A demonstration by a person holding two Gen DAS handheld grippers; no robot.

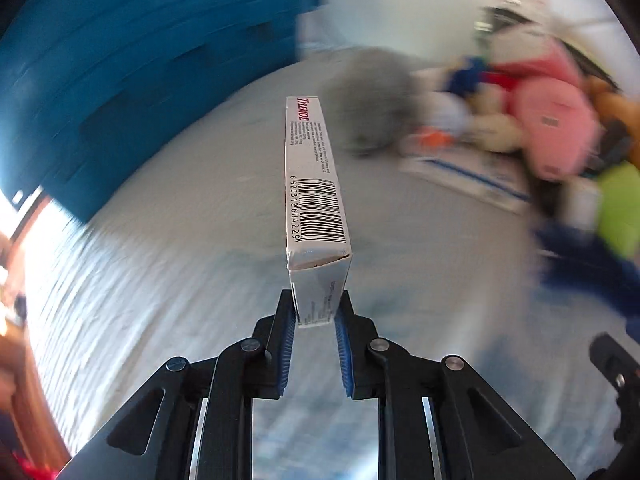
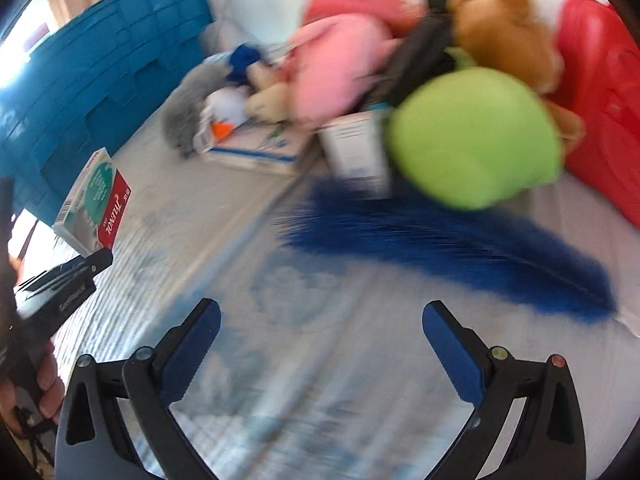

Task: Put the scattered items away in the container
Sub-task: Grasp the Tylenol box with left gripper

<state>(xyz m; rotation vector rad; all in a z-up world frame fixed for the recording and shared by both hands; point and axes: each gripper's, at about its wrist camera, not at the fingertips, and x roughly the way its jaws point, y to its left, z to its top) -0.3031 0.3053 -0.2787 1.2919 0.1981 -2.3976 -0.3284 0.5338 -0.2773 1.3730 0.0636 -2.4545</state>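
Observation:
My left gripper is shut on a white and red Tylenol box, held on edge above the pale bed cover. The box also shows in the right wrist view at the left, with the left gripper below it. The blue crate stands at the far left and shows too in the right wrist view. My right gripper is open and empty above the cover, near a blue feather. Both views are blurred by motion.
A pile lies at the far right: a green plush, a pink plush, a brown teddy, a grey plush, a red bag, flat boxes. A wooden edge runs at the left.

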